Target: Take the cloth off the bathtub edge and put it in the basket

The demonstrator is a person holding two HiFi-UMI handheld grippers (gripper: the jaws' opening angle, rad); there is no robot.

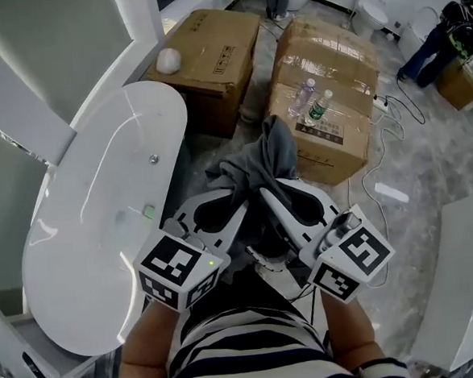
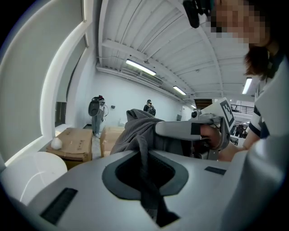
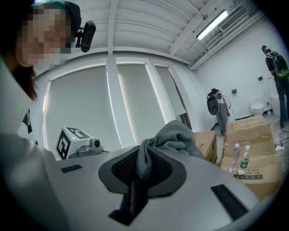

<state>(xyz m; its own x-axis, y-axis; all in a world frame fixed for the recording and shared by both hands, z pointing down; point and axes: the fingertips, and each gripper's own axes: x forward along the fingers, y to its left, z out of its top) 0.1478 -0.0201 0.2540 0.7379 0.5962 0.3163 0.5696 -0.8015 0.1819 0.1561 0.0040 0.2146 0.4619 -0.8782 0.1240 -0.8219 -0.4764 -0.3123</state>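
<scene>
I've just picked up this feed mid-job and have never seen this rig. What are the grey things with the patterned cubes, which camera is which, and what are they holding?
There is no robot here. A person in a striped top holds a two-jaw hand tool in each hand. The head view comes from a camera on their head, looking down. The other two cameras ride on the tools and look along the jaws. The left gripper and right gripper are each shut on the same grey cloth, which is held up clear of the white bathtub. Beyond it stand cardboard boxes, with two bottles on one. No basket shows in any view.
</scene>
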